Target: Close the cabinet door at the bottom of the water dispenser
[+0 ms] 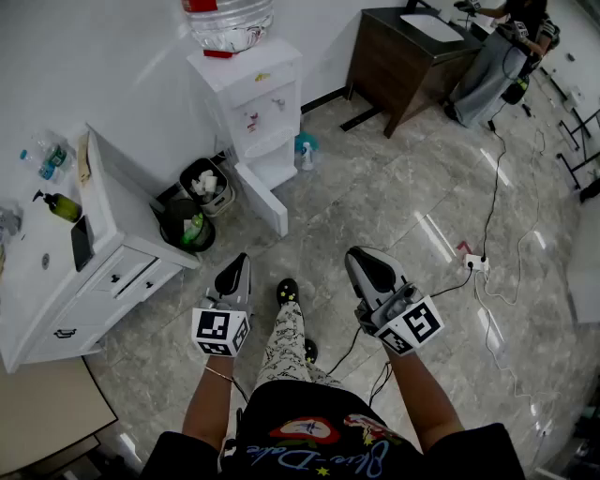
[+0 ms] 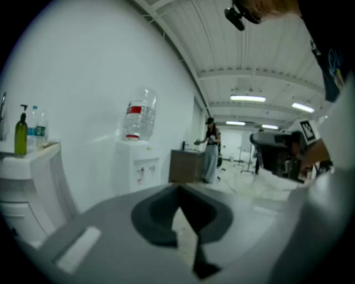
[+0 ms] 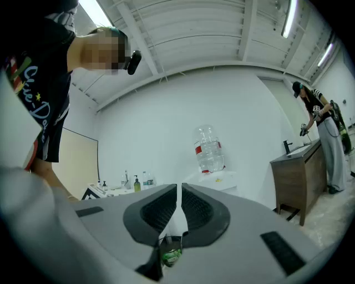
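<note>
The white water dispenser (image 1: pixel 253 98) stands against the far wall with a clear bottle (image 1: pixel 225 21) on top. Its bottom cabinet door (image 1: pixel 264 199) is swung open toward me, a white panel jutting out over the floor. My left gripper (image 1: pixel 238 262) and right gripper (image 1: pixel 360 255) hover side by side above the floor, well short of the door, both shut with nothing held. In the left gripper view the dispenser (image 2: pixel 138 166) shows beyond the shut left gripper (image 2: pixel 178 191). The right gripper view has the bottle (image 3: pixel 208 150) above the shut right gripper (image 3: pixel 179 194).
A white drawer unit (image 1: pixel 103 272) with bottles on top stands at the left. Two waste bins (image 1: pixel 192 225) sit between it and the dispenser, a spray bottle (image 1: pixel 305 152) to its right. A brown desk (image 1: pixel 412 47) and a person (image 1: pixel 506 47) are far right. Cables and a power strip (image 1: pixel 476 263) lie on the floor.
</note>
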The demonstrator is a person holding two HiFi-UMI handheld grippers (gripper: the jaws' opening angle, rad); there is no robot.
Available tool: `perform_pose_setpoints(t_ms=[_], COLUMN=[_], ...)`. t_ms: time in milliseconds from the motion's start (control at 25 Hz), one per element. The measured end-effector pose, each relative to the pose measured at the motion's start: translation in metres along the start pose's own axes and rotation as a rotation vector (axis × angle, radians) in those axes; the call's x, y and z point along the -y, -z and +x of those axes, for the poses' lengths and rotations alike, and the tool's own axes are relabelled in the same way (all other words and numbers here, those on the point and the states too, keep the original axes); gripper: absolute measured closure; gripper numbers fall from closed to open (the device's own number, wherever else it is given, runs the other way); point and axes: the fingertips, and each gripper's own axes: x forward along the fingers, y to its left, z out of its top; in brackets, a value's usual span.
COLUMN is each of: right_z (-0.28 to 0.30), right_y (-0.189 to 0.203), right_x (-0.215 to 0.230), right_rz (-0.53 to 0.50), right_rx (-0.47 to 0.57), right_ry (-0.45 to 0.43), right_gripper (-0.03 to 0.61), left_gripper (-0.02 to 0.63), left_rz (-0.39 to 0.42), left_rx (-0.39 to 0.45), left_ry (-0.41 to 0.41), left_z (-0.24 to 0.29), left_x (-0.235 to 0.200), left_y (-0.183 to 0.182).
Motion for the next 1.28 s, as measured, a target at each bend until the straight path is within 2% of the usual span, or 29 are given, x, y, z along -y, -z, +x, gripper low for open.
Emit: perform_pose_setpoints(t_ms=[240,360,520,760,920,1120,1280], right_z=[0.08,0.118,0.169,0.228,0.254,0.276,0.291], right_y=[0.055,0.089,0.128,0.183,0.225,0.296,0.351], right_x=[0.064,0.104,0.147,0.204,0.231,0.258,0.264], right_rz=[0.033,0.009,0.057,0.064,0.061,0.068,0.066], right_rx=[0.005,-0.029,-0.051,-0.067,-0.093,-0.153,-0.205], right_ry=[0.02,0.051,0.05,0.065,0.038,-0.007,-0.059], right_gripper=[0.561,0.561,0.561,0.561,0.561,0.561,0.561], left_gripper=[0.612,0.612,0.612,0.612,0.612,0.612,0.612], left_rz=[0.028,0.01,-0.015,-0.043,-0.064,-0.085,-0.062], left_rx=[-0.008,-0.019,-0.066,-0.112,-0.133,-0.152,-0.168], left_ry=[-0.01,-0.022,-0.045,-0.059,-0.061,-0.099,-0.106], left_z=[0.081,0.12,0.165,0.227,0.259,0.295,0.318], left_x=[-0.055,-0.077,-0.105,-0.137,-0.152,-0.17,-0.177], left_y=[0.049,0.075,0.114,0.166,0.196,0.248,0.283])
